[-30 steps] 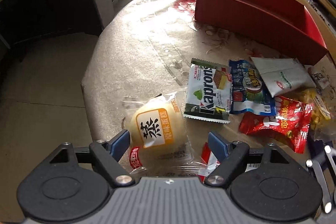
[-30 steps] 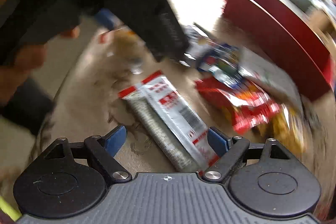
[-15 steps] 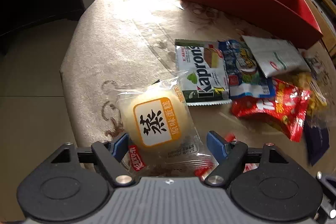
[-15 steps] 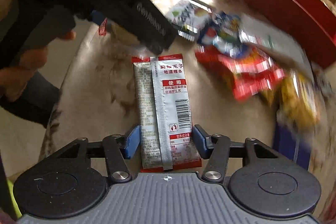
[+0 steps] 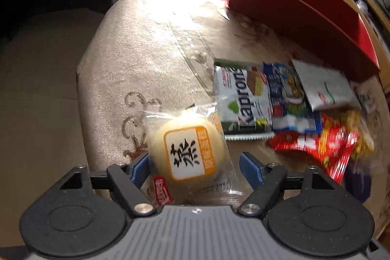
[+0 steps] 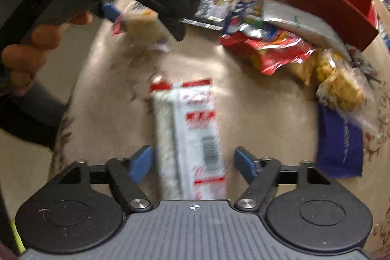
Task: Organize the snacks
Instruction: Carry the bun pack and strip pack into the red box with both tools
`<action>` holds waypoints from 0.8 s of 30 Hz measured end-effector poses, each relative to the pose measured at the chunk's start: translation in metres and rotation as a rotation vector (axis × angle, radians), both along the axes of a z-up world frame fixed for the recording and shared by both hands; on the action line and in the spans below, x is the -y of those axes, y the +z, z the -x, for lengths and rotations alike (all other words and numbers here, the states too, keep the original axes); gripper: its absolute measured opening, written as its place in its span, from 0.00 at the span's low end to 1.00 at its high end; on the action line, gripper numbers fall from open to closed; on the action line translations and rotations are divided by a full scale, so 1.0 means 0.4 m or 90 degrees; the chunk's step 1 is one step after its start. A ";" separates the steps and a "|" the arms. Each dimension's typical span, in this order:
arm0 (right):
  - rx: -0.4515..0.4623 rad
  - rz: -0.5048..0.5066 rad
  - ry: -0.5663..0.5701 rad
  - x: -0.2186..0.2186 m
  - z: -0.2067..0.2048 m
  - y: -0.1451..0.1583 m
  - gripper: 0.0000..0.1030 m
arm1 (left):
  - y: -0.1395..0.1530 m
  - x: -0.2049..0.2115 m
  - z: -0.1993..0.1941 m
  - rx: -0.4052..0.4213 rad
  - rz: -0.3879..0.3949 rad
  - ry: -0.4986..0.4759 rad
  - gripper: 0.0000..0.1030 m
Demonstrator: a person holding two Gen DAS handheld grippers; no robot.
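Observation:
A round yellow cake in clear wrap (image 5: 187, 152) sits between the fingers of my left gripper (image 5: 195, 166), lifted off the beige tablecloth. The left pad touches it; the right pad stands a little off the wrap. It also shows in the right wrist view (image 6: 142, 23), held above the table. A long red and white rice cracker pack (image 6: 192, 138) lies between the fingers of my right gripper (image 6: 193, 162); a gap shows on each side. A red box (image 5: 302, 16) stands at the back right.
Several snack packs lie before the red box: a green Kaprons pack (image 5: 243, 99), a blue pack (image 5: 290, 99), a white pack (image 5: 324, 87), a red pack (image 5: 319, 145), yellow snacks (image 6: 338, 84) and a dark blue packet (image 6: 338, 140). The table edge (image 5: 80, 79) drops at left.
My left gripper has closed in on the cake and lifted it. My right gripper shut on the cracker pack half a second ago and now stands a little wider around it.

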State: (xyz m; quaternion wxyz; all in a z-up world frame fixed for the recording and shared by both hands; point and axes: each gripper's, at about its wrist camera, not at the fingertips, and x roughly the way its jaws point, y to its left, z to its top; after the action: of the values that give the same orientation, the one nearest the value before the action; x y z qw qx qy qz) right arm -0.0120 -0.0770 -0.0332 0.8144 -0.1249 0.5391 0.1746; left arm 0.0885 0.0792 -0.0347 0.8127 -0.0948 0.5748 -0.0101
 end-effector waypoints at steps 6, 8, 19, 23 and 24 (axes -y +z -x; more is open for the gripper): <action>0.002 -0.007 -0.003 0.008 -0.030 -0.008 0.78 | -0.008 0.033 -0.001 0.007 -0.050 -0.007 0.72; 0.014 0.002 0.011 0.003 -0.021 -0.007 0.69 | -0.008 0.045 0.005 0.012 -0.077 -0.019 0.62; 0.021 -0.044 -0.051 0.049 0.008 0.029 0.52 | 0.028 0.047 0.100 0.006 -0.050 -0.059 0.51; 0.041 -0.072 -0.093 0.076 0.034 0.056 0.52 | 0.046 0.071 0.145 0.015 -0.050 -0.084 0.51; 0.045 -0.084 -0.107 0.088 0.037 0.062 0.52 | 0.047 0.076 0.155 0.014 -0.051 -0.089 0.51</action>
State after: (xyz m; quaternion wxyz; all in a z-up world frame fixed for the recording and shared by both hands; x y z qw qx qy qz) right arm -0.0266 -0.1121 -0.0083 0.8512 -0.0313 0.5058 0.1365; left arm 0.0267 0.0488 -0.0158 0.8192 -0.0220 0.5713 -0.0447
